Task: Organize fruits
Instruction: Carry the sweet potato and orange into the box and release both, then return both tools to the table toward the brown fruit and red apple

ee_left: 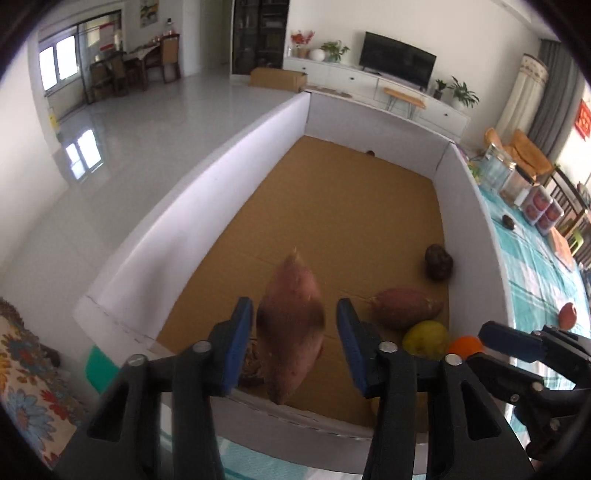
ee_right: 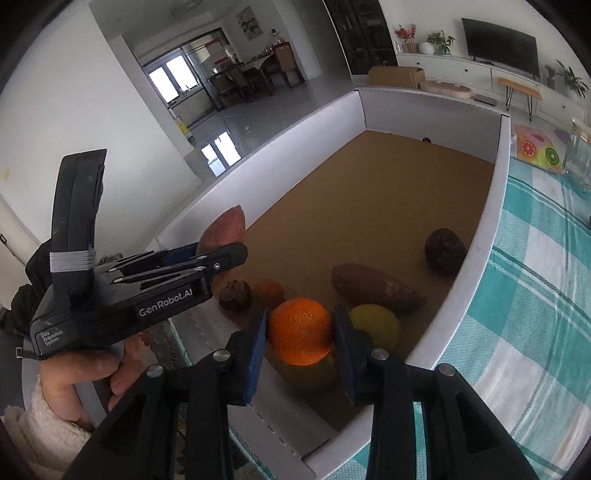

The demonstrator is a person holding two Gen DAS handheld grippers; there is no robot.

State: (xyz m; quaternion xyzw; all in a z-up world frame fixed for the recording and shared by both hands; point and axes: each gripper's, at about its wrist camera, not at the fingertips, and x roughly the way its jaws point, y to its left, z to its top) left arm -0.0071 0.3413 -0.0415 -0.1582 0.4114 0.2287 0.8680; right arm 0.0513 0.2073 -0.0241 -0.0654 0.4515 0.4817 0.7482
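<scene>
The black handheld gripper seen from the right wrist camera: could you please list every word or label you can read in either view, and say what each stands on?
"GenRobot.AI": white print on the side of the black handheld left gripper.
"Data Acquisition System": small white print at the rear of that gripper's body.
Red hanging sign at the window: characters too blurred to read.
Framed wall picture: no legible text.

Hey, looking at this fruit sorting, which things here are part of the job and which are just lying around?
Part of the job: sweet potato at the left hand-held gripper; orange at the right hand-held gripper; white box; second sweet potato, yellow-green fruit and dark round fruit inside it.
Just lying about: glass jar, television, cardboard carton, checked tablecloth.
</scene>
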